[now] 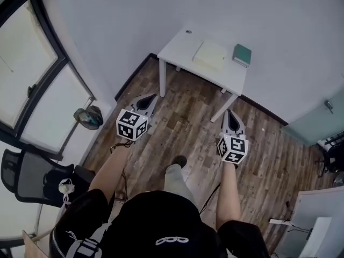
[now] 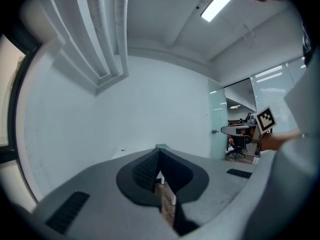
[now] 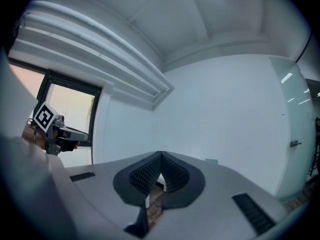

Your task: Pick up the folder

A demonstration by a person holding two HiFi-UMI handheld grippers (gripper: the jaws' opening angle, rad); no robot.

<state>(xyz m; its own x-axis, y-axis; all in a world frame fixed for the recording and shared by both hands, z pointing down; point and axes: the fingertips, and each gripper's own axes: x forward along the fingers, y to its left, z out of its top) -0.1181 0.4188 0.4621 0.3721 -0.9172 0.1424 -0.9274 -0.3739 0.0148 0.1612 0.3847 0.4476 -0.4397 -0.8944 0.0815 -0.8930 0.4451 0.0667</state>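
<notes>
A pale cream folder (image 1: 210,55) lies flat on a small white table (image 1: 177,44) against the far wall, with a green book (image 1: 242,54) just right of it. I stand well short of the table on the wood floor. My left gripper (image 1: 149,97) is held out level, jaws shut with nothing between them. My right gripper (image 1: 230,113) is the same, shut and empty. In the left gripper view the shut gripper (image 2: 159,153) points at the white wall. The right gripper view shows its own gripper (image 3: 161,155) shut too.
A black office chair (image 1: 24,173) and a dark bag (image 1: 88,117) sit by the windows at left. A white desk (image 1: 312,219) stands at lower right. A glass door (image 1: 322,120) is at right. A small dark spot (image 1: 188,31) marks the table's far corner.
</notes>
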